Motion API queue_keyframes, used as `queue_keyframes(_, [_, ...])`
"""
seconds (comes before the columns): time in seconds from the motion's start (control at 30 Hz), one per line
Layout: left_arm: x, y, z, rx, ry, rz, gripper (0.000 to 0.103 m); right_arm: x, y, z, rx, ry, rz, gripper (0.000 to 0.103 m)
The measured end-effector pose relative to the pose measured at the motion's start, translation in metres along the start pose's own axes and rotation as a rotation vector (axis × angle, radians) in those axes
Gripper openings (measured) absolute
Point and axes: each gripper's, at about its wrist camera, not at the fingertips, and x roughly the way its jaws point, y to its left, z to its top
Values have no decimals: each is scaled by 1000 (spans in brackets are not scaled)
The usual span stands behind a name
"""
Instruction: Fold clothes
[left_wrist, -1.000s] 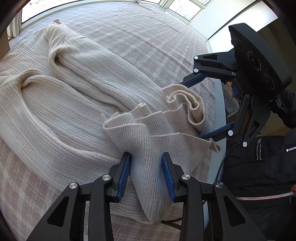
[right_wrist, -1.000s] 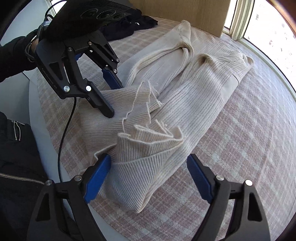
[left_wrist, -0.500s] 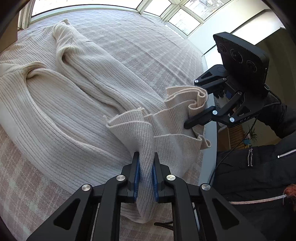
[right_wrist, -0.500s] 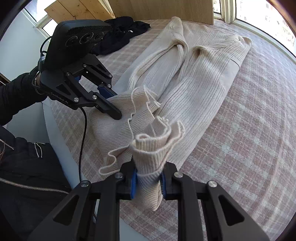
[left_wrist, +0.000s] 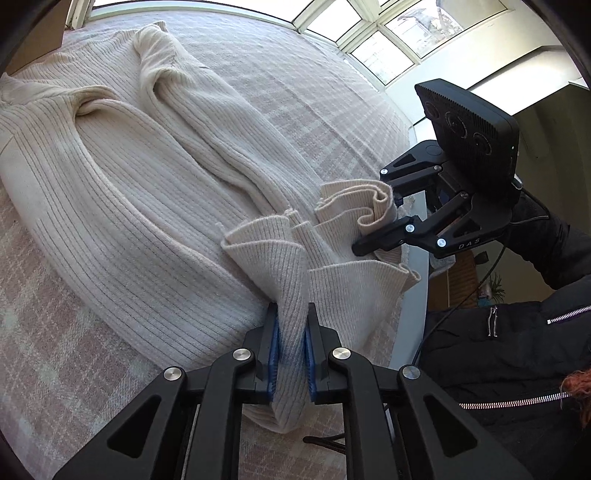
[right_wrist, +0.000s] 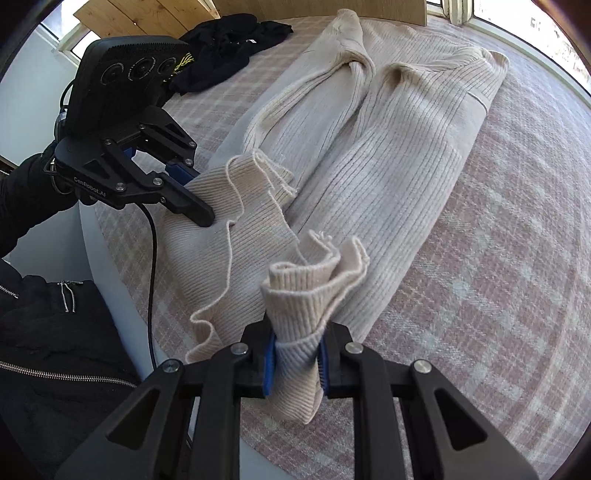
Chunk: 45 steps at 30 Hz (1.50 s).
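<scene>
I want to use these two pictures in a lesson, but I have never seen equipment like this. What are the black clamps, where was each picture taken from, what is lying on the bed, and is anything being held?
There is no robot here. A person in a black jacket holds a two-finger clamp, called a gripper, in each hand. Each gripper carries a wide-angle camera that looks along its fingers, so each picture shows its own gripper at the bottom and the other one further off.

One picture comes from the left gripper, the other from the right gripper. On the checked cover lies a cream ribbed knitted garment, with a pile of black clothing behind it.

Both grippers have just closed, and each now pinches a bunched part of the garment's near edge between its blue pads.
</scene>
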Motion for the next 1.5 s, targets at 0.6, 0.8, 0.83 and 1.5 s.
queue_keyframes(0.6, [18, -42, 14, 85, 35, 209, 10, 8, 24, 12, -24, -6, -96, 14])
queue_keyframes(0.8, [-8, -51, 23, 89, -13, 243, 10, -21, 34, 28, -38, -86, -112, 13])
queue_keyframes(0.83, [-19, -48, 25, 81, -35, 250, 10, -28, 34, 33, -39, -107, -115, 13])
queue_keyframes(1.5, [-105, 140, 156, -86, -236, 407, 10, -36, -125, 255, -81, -155, -273, 13])
